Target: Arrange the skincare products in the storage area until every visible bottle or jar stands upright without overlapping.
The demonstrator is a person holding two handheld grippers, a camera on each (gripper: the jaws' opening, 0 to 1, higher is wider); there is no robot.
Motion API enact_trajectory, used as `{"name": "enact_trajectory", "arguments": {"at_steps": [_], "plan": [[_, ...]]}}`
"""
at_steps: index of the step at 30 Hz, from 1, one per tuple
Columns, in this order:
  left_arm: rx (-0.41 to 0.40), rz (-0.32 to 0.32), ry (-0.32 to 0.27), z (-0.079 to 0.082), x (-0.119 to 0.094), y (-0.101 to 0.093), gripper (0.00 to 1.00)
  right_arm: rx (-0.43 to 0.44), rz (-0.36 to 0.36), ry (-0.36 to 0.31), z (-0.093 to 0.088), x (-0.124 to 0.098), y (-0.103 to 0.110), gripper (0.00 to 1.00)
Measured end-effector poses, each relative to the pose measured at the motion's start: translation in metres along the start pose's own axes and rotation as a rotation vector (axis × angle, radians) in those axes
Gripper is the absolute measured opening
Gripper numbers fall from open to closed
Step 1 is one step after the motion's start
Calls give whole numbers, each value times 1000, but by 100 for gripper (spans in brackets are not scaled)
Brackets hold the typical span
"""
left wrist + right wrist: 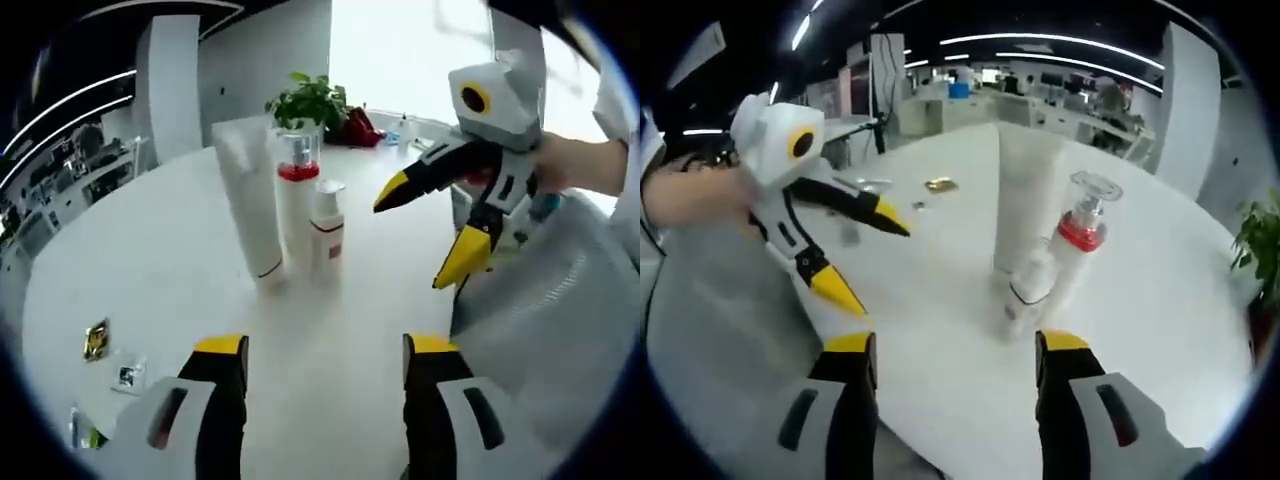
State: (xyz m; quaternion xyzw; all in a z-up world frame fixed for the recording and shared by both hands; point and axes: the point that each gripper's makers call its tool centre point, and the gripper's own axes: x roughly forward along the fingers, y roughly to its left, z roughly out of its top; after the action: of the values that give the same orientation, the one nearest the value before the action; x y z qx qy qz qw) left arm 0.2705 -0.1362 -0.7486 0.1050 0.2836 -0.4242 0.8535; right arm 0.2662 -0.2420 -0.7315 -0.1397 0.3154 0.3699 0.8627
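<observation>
Left gripper view: white tube (248, 195) stands upright on the white tabletop (150, 260), w/ the red-collared pump bottle (297, 195) just beside it and a small white bottle (327, 225) touching the pump bottle's far side from the tube. Left tongs (325, 350) wide open, empty, short of the tube. Right tongs (432, 232) also spread apart, holding nothing, off past the small bottle; right gripper view same trio upright.

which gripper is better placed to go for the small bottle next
Probably right: in the right gripper view the small bottle sits just beyond the open right gripper; the left gripper looks farther off.
</observation>
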Motion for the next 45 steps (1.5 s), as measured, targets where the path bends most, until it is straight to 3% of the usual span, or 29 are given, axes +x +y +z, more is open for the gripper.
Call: {"name": "enact_trajectory", "arguments": {"at_steps": [9,14,21,26,29,38,41,45], "plan": [[-115,55,-72,-2,-52,11,67,40,2,-46,12,-8,21,70],[-156,90,-119,5,-78,14,81,57,-3,-57,18,-8,25,74],[-196,127,-133,-8,-114,23,86,83,28,-98,25,-11,36,81],[-281,173,-174,-17,-138,31,93,116,27,-108,25,-16,38,86],[-289,202,-160,-28,-150,38,95,123,16,-99,21,-18,35,87],[-372,242,-136,-46,-166,48,99,134,9,-73,16,-20,38,90],[-341,269,-132,-47,-167,54,99,110,38,-52,15,-19,45,89],[-347,251,-108,-55,-162,53,99,94,37,-34,12,-19,49,88]]}}
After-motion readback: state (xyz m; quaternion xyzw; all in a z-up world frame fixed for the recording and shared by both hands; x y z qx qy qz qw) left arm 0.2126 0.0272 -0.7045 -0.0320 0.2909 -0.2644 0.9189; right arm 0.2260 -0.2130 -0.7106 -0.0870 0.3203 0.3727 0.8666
